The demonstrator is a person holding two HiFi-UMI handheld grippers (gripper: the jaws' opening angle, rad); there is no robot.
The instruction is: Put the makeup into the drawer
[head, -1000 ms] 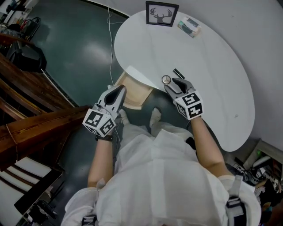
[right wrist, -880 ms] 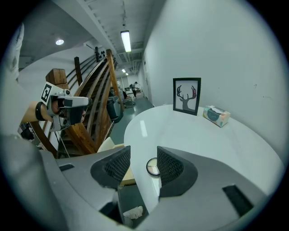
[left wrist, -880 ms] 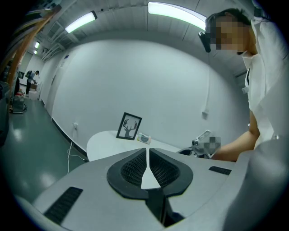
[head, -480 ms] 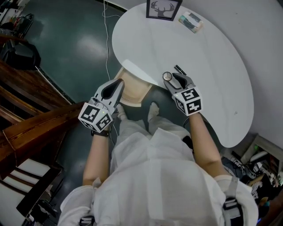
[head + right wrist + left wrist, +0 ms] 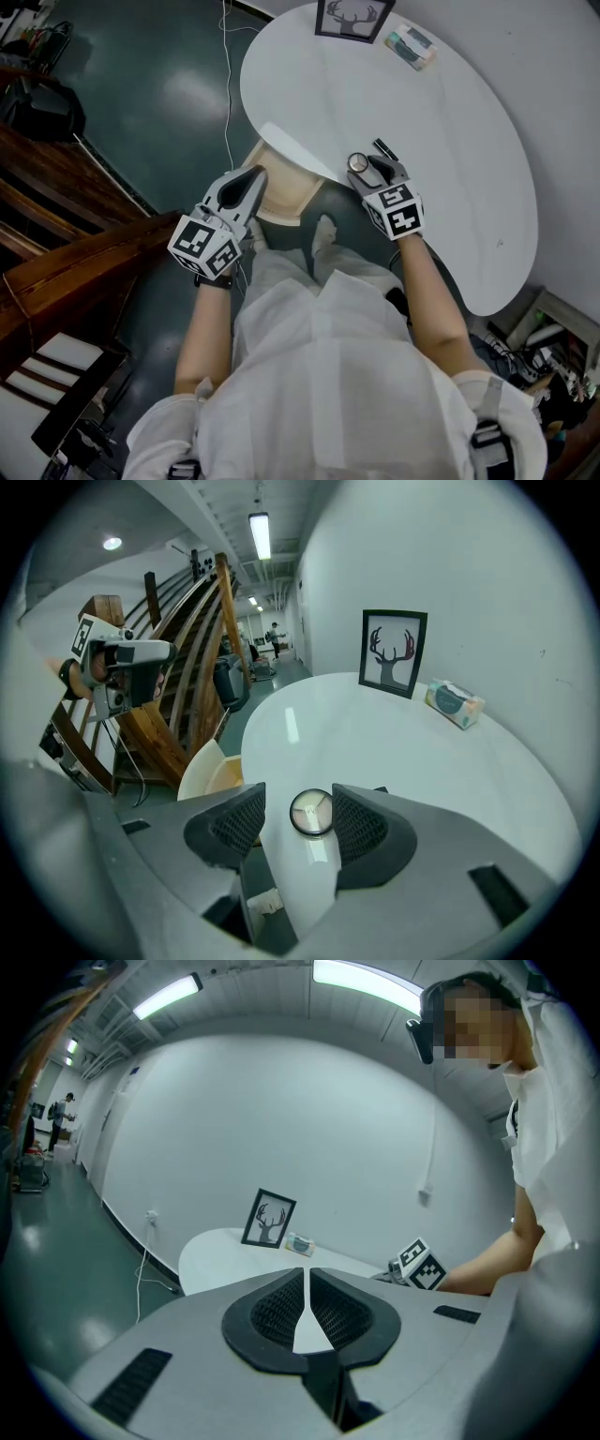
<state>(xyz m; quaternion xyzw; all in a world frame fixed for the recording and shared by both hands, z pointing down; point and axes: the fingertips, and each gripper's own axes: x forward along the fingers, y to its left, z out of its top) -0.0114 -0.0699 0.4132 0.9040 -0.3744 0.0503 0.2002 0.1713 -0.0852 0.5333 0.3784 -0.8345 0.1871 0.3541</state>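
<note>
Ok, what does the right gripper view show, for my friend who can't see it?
The right tongs have just been opening and stand wide apart, with a small round makeup compact lying between them on the white oval table. Farther back stand a black-framed deer picture and a small pale box.

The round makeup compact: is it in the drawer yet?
No, the compact lies on the white table, outside the open drawer.
</note>
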